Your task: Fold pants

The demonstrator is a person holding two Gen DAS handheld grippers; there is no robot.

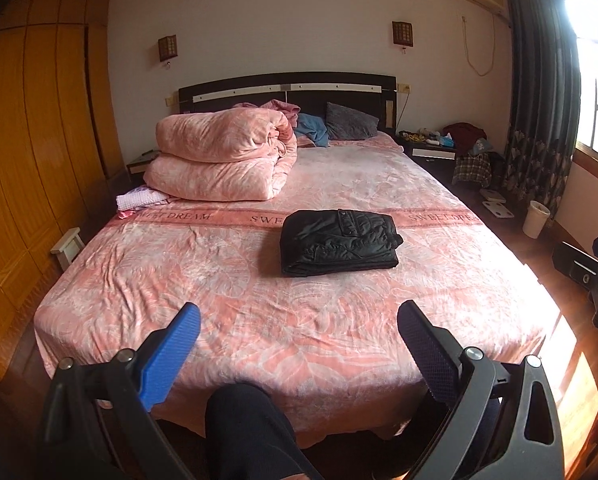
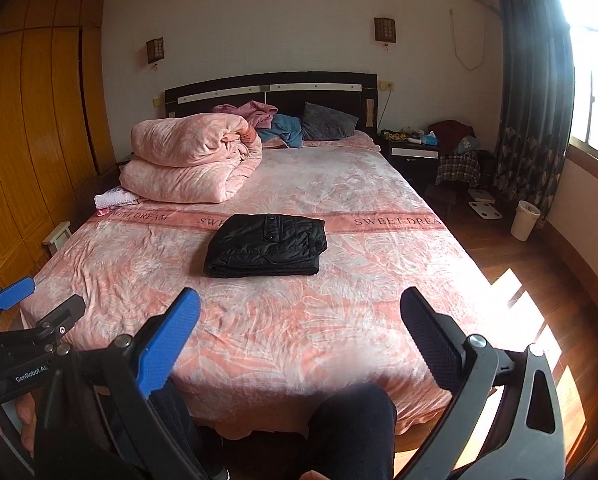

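Black quilted pants (image 1: pixel 339 242) lie folded into a compact rectangle in the middle of the pink bed (image 1: pixel 259 320); they also show in the right wrist view (image 2: pixel 267 246). My left gripper (image 1: pixel 299 320) is open and empty, held back near the foot of the bed, well short of the pants. My right gripper (image 2: pixel 299 312) is open and empty, also back at the bed's foot. The left gripper (image 2: pixel 23 308) shows at the left edge of the right wrist view.
A folded pink quilt (image 1: pixel 223 156) sits at the bed's far left, with pillows and clothes by the headboard (image 1: pixel 287 88). A wooden wardrobe (image 1: pixel 31 140) lines the left. A nightstand (image 1: pixel 431 148), a white bin (image 1: pixel 536 218) and a curtained window are on the right. The person's knee (image 1: pixel 251 420) is below.
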